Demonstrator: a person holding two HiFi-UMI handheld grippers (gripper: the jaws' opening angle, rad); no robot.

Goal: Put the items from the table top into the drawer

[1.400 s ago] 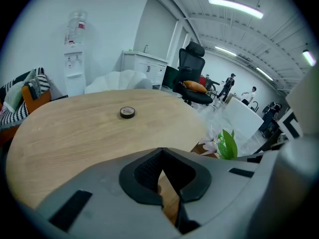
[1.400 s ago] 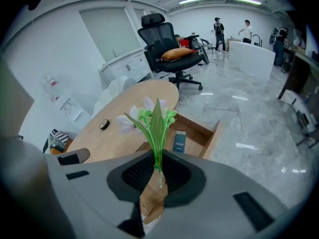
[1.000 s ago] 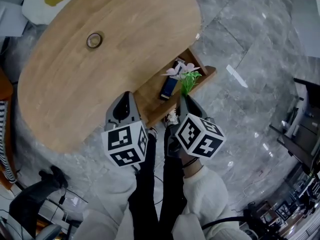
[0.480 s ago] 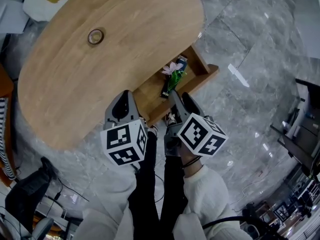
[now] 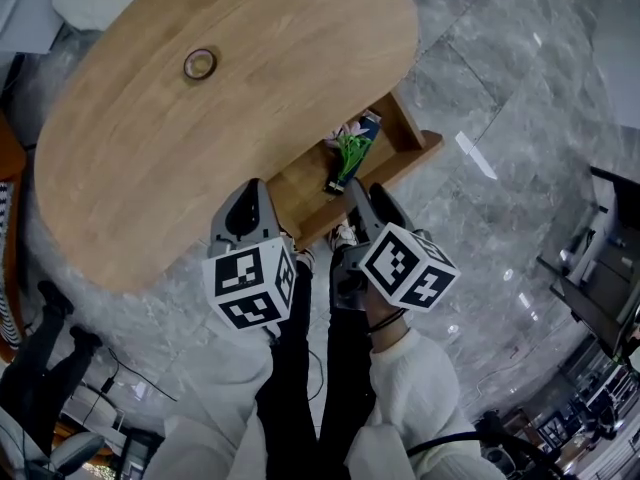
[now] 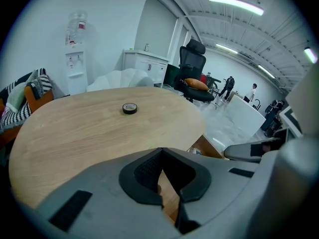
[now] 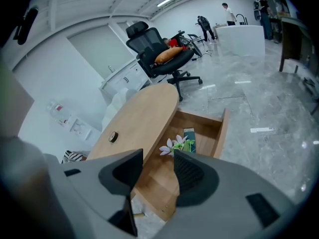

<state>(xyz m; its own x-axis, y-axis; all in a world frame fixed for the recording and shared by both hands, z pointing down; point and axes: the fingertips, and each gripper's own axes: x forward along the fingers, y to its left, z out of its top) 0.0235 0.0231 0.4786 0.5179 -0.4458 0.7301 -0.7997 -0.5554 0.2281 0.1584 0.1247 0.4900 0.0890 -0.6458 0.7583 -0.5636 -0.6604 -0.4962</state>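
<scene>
Nearest the person, the left tool (image 6: 162,156) hangs over the near edge of the table (image 6: 75,133) with its jaws drawn together at the tips and nothing between them. The right tool (image 7: 158,156) hangs over the near end of the open drawer (image 7: 219,131). Its jaws have just been opening and now stand wide, with nothing between them.

In the drawer, at about twelve o'clock from the right tool, lies the artificial flower (image 7: 174,146), clear of the jaws. A dark blue box (image 7: 189,138) lies just beside it at one o'clock.

Further out on the table, at about eleven o'clock from the left tool, the roll of tape (image 6: 129,108) lies flat and well apart from both tools.

Assessment: the flower appears delivered and released, and the tape is the one item yet to be stowed. The next move calls for a tool to travel out over the table, open, close across the ring's wall and carry it to the drawer.
</scene>
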